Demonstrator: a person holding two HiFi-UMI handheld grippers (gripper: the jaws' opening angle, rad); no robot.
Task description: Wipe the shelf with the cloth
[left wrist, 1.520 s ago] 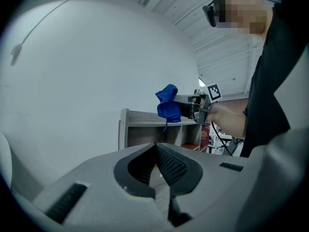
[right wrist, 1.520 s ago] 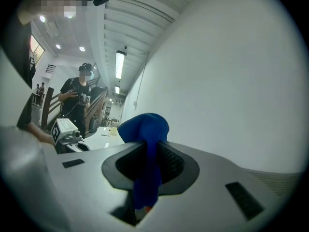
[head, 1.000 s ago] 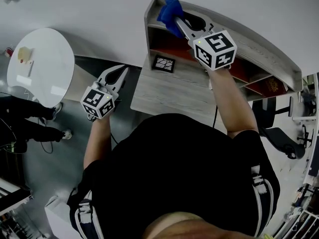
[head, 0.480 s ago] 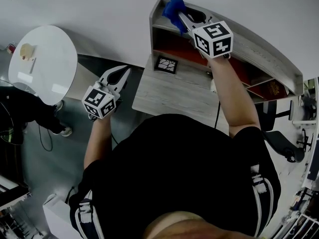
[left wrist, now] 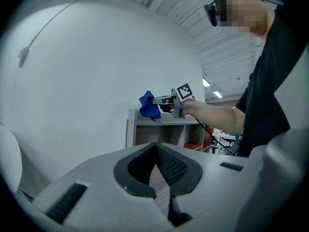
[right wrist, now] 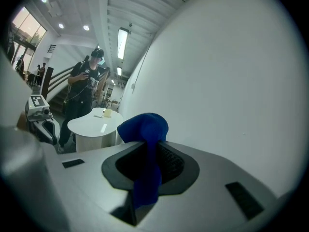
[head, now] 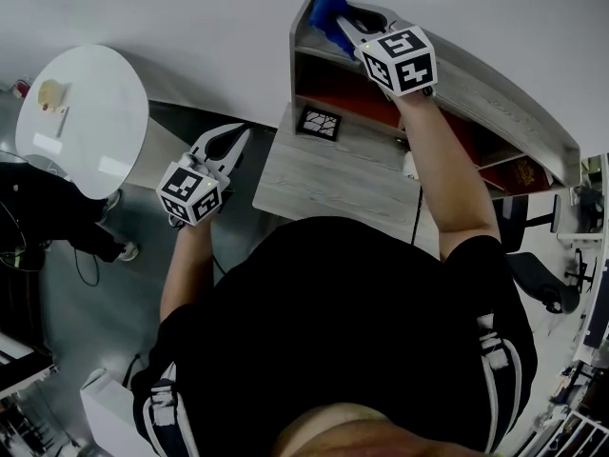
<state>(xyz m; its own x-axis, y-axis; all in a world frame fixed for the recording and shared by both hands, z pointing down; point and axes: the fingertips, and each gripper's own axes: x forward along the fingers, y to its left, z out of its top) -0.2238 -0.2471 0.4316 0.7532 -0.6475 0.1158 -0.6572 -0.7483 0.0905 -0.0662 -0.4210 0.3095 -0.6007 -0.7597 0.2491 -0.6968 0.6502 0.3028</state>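
Note:
A blue cloth point(head: 326, 9) is bunched on the top board of the grey wooden shelf point(head: 495, 103), near its left end by the white wall. My right gripper point(head: 344, 27) is shut on the cloth, whose free end hangs between the pads in the right gripper view, cloth point(right wrist: 145, 134), gripper point(right wrist: 147, 151). My left gripper point(head: 232, 141) is shut and holds nothing; it hangs in the air left of the desk, well below the shelf top. From the left gripper point(left wrist: 155, 148) view, the cloth point(left wrist: 148, 106) and the shelf point(left wrist: 159, 125) lie ahead.
Below the shelf is a grey desk point(head: 324, 184) bearing a black patterned square point(head: 316, 122). Reddish compartments point(head: 347, 93) sit under the top board. A round white table point(head: 81, 122) stands at the left, with a person in black point(right wrist: 86, 93) beside it. A chair point(head: 538, 260) is at the right.
My right gripper has carried the cloth a little farther along the shelf top toward the wall. The left gripper has stayed almost still.

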